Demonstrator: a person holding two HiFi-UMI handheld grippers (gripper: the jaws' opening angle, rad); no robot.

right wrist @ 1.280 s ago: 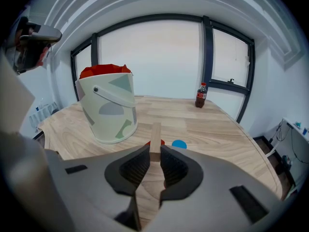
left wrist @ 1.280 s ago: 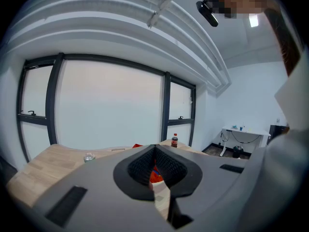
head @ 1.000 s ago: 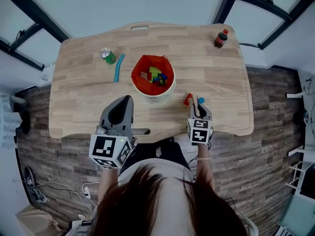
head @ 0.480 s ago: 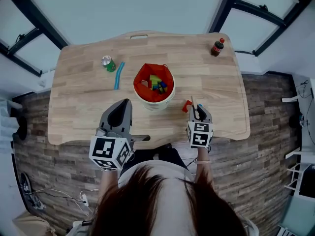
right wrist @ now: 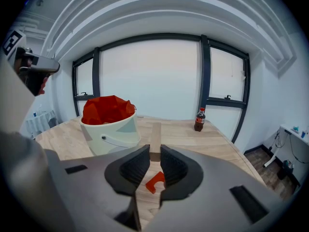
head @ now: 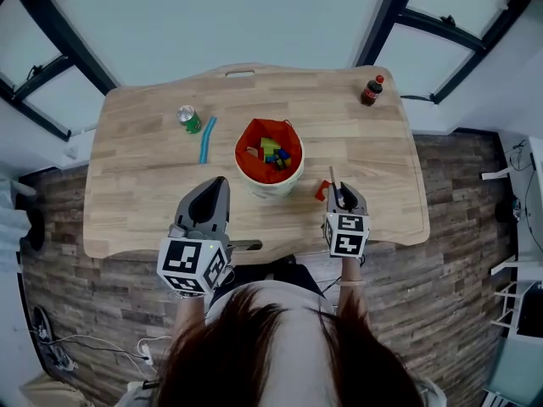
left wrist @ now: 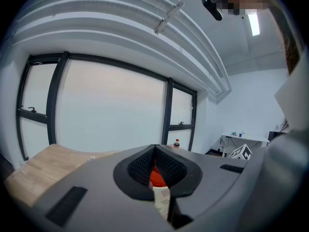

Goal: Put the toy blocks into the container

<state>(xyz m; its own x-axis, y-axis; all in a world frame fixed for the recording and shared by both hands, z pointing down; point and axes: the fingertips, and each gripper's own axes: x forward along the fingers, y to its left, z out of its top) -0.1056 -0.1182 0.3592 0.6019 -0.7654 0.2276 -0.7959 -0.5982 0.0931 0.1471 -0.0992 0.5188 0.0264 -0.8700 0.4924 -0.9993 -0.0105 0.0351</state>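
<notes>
Low in the head view the left tongs [left wrist: 154,149] hang at the near edge of the counter [head: 136,185]. They are pressed together and empty, and only a sliver of red shows through the slit between them.

At lower right, the right tongs [right wrist: 154,153] pinch a thin wooden block [right wrist: 154,135] by its near end, so the rest juts forward and clear of the wood below. That hold looks like the weak point. With so much of the block past the pads, it could swing or slip out on the way across. Its far end might also catch the rim and knock the light bucket [right wrist: 113,132] sideways.

Just under the right tongs a red block [right wrist: 155,181] lies loose on the counter, to be fetched later. Beyond it, left of centre in the right gripper view, the bucket stands upright with a red lining. Several coloured blocks [head: 271,149] are already inside.

Nothing stands between the held block and the bucket, so the path looks open.

Farther back a blue stick [head: 206,139] and a green can [head: 187,119] sit at upper left. A cola bottle [right wrist: 198,120] stands at the far right corner, well out of the way.
</notes>
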